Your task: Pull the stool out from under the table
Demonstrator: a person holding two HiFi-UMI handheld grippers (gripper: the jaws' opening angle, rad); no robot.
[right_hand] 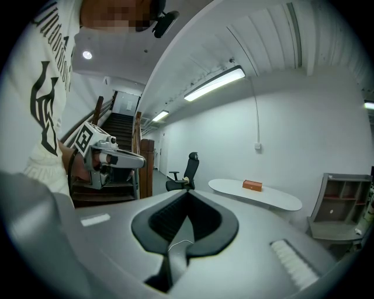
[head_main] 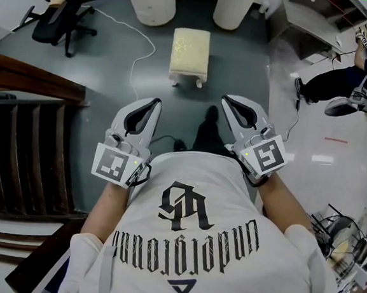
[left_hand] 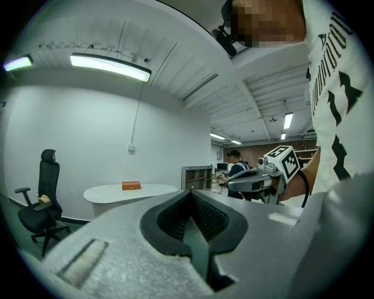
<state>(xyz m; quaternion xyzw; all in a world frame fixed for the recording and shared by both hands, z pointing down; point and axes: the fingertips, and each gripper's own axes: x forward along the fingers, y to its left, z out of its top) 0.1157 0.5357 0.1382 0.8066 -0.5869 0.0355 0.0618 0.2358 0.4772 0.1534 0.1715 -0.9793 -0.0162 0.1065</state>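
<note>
Head view showed the cream padded stool (head_main: 190, 55) at twelve o'clock, near the white round-legged table (head_main: 154, 6). My left gripper (head_main: 153, 102) and right gripper (head_main: 228, 101) were pinched closed and empty, waiting, I think.

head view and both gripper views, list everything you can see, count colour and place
stool: one, cream, straight ahead, just in front of the table
table: one, white, by the far wall
box: one, orange, on the table
office chair: one, black, far left
cable: one, white, trailing left of the stool
stairs: one flight, dark wood, left side
shelf unit: one, grey, right of the table
seated person: one, dark clothes, far right
left hand-held gripper: one, grey-white, shut and empty, low left
right hand-held gripper: one, grey-white, shut and empty, low right
</note>
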